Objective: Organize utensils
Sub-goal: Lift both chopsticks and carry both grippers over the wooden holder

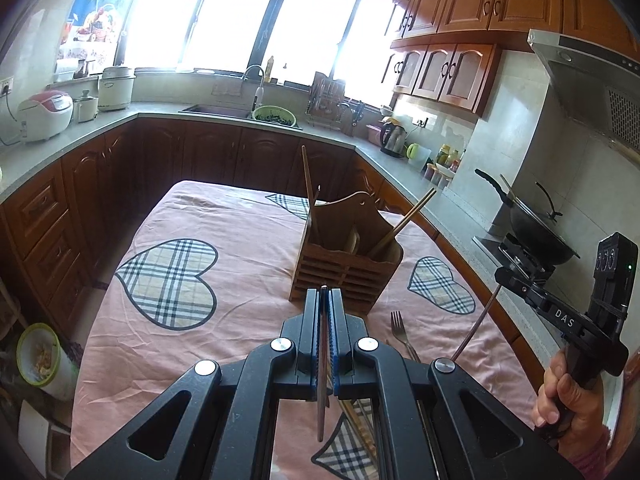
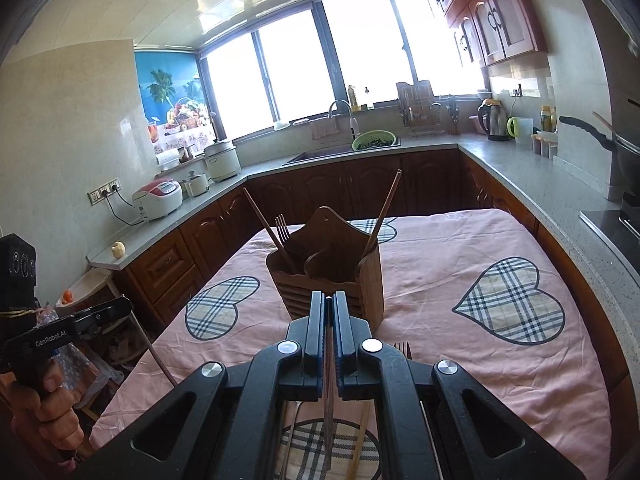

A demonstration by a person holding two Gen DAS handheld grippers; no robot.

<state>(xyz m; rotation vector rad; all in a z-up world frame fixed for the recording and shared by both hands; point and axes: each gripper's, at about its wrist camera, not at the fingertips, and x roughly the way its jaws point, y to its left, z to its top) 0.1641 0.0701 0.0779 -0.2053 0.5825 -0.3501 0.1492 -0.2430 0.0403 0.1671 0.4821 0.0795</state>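
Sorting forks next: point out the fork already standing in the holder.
The fork tines-up in the wooden holder's left compartment; the other fork lies flat on the pink cloth.

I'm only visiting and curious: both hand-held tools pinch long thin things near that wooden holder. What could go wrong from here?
1. The left gripper pinches its chopstick by one end only, and the right gripper holds its slim utensil the same way. Either could swing or slip out.
2. The wooden holder already has leaning chopsticks sticking out, so a bump might tip it.
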